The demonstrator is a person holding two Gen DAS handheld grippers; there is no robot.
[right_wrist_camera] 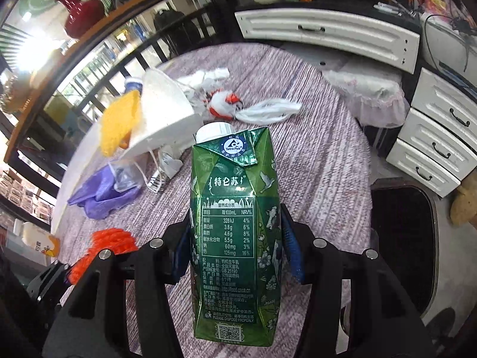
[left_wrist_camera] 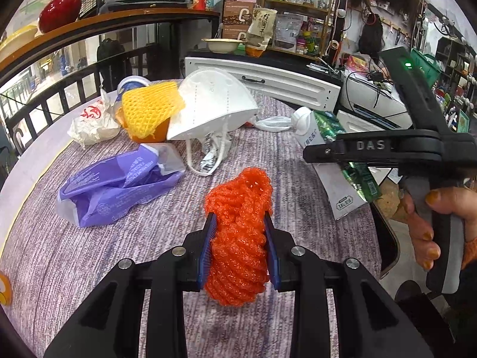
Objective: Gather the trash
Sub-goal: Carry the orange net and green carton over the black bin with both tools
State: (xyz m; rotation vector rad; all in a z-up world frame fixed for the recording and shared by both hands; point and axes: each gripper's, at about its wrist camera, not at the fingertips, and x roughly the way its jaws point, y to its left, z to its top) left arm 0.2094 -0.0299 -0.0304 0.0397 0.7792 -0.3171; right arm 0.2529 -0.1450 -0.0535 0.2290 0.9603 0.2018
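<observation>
Left wrist view, left to right: purple bag [left_wrist_camera: 119,185] left of centre on the counter [left_wrist_camera: 89,268], yellow foam net [left_wrist_camera: 150,109] and white mask [left_wrist_camera: 213,109] above it. Bottom centre, left claw [left_wrist_camera: 240,249] clenched on orange foam net [left_wrist_camera: 238,238]. Right wrist view centre: right claw [right_wrist_camera: 235,247] grasping green milk carton [right_wrist_camera: 235,232].

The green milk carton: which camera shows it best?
The right wrist view: the green milk carton fills the middle, label readable, clamped in the right gripper. The left wrist view shows it only from the side, partly hidden behind that gripper.
</observation>
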